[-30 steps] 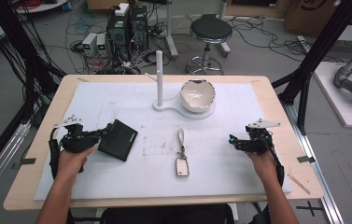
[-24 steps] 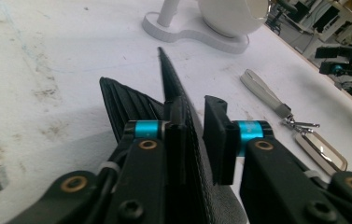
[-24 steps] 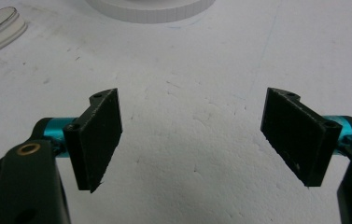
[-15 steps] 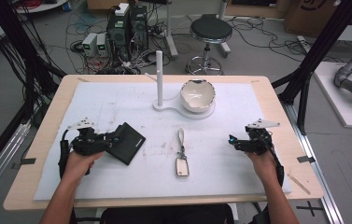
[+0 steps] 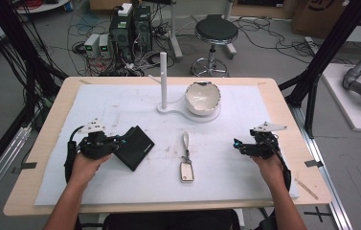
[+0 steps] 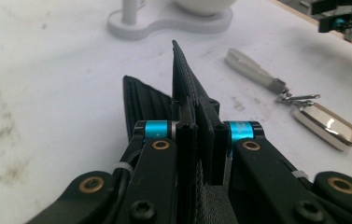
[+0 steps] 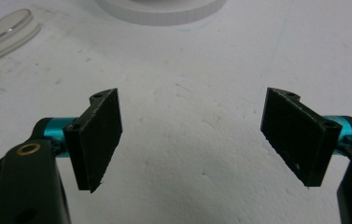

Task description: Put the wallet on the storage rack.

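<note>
Clamped on one flap of the black wallet (image 6: 190,93), the left tongs (image 5: 117,142) have just closed again after a brief opening, and the leather sits squeezed between the pads, standing on edge above the other flap. That wallet (image 5: 132,146) lies on the left part of the white mat (image 5: 245,110), half open. To do the step well, I judge the hand should lift the pinched flap slowly and swing it over, keeping the grip near the edge so the leather does not slip, and keeping the lower flap flat on the mat. Compared with a second ago, the left hand and the wallet sit a little further toward the middle. To the right lie the key fob (image 5: 186,171) with its strap, then the white stand (image 5: 163,81) and bowl (image 5: 202,98) behind. Well apart, the right tongs (image 5: 239,146) rest spread wide with nothing between them, as before.
</note>
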The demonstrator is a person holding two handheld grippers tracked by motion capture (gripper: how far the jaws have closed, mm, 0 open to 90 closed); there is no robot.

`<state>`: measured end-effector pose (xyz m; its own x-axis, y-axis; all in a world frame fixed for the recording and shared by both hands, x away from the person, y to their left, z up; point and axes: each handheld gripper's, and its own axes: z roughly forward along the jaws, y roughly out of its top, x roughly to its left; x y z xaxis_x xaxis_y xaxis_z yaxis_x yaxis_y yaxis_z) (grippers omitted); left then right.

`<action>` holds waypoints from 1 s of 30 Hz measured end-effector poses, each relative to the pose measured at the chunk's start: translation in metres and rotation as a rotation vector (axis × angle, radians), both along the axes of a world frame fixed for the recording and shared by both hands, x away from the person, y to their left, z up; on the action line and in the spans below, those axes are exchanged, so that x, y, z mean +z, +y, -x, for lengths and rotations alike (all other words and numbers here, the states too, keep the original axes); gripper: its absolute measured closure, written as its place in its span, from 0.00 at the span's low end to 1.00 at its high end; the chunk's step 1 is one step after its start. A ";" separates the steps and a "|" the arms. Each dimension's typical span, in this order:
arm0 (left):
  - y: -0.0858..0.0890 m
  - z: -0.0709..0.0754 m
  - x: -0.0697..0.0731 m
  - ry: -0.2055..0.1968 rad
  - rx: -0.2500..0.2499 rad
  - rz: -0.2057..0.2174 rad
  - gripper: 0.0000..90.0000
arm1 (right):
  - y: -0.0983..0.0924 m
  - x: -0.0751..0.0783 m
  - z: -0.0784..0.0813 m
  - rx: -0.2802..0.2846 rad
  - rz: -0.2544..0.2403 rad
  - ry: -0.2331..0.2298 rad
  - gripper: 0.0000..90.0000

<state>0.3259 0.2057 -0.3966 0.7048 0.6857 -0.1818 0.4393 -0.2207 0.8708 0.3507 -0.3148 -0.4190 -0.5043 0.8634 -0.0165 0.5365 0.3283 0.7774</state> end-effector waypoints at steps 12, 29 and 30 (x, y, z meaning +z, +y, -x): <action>-0.026 0.003 0.021 -0.110 -0.116 -0.125 0.95 | 0.023 0.012 0.002 0.202 -0.136 -0.070 0.23; -0.046 0.003 0.032 -0.122 -0.261 -0.100 0.95 | 0.101 0.018 -0.015 0.566 -0.242 -0.001 0.33; -0.047 0.002 0.032 -0.123 -0.271 -0.105 0.95 | 0.106 0.019 -0.017 0.586 -0.243 -0.003 0.36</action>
<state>0.3236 0.1587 -0.3646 0.8767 0.4805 -0.0225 0.2455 -0.4066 0.8800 0.3675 -0.2085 -0.4004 -0.8947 0.4231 0.1430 0.3188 0.3808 0.8680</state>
